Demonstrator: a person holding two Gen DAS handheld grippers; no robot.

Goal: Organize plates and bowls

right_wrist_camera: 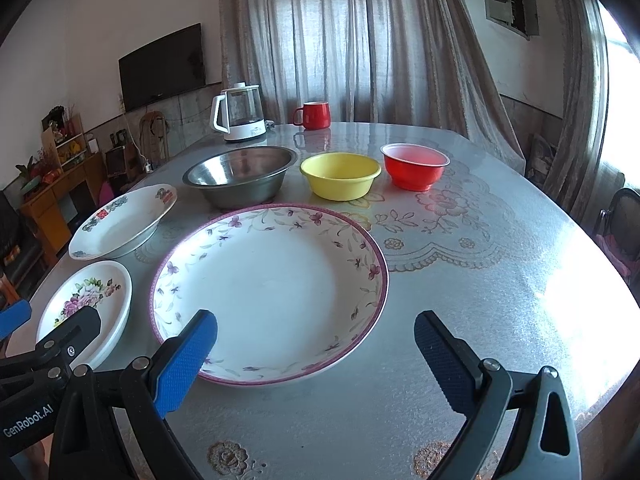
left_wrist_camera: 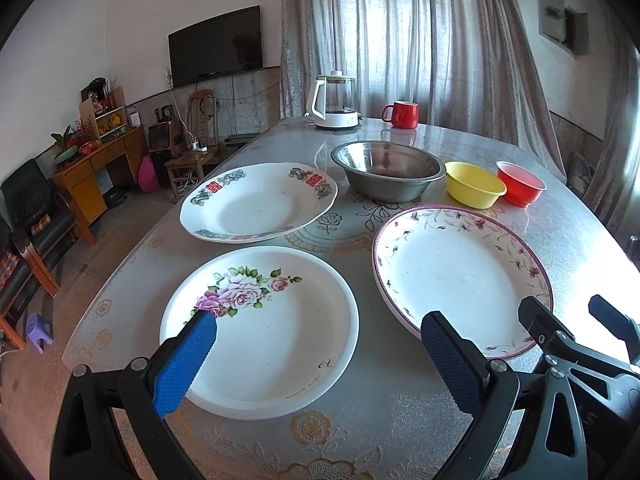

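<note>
Both tools hover level, spread wide, above plates.

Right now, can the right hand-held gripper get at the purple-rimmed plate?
Probably yes. The right hand-held gripper is open, the purple-rimmed plate sits just ahead with its near rim exposed, and nothing lies between them.

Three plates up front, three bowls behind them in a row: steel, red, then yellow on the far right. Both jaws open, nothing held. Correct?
Order is wrong. The right wrist view shows steel bowl, then yellow bowl, with the red bowl on the far right. The rest stands: three plates in front, left gripper and right gripper with jaws open, holding nothing.
</note>
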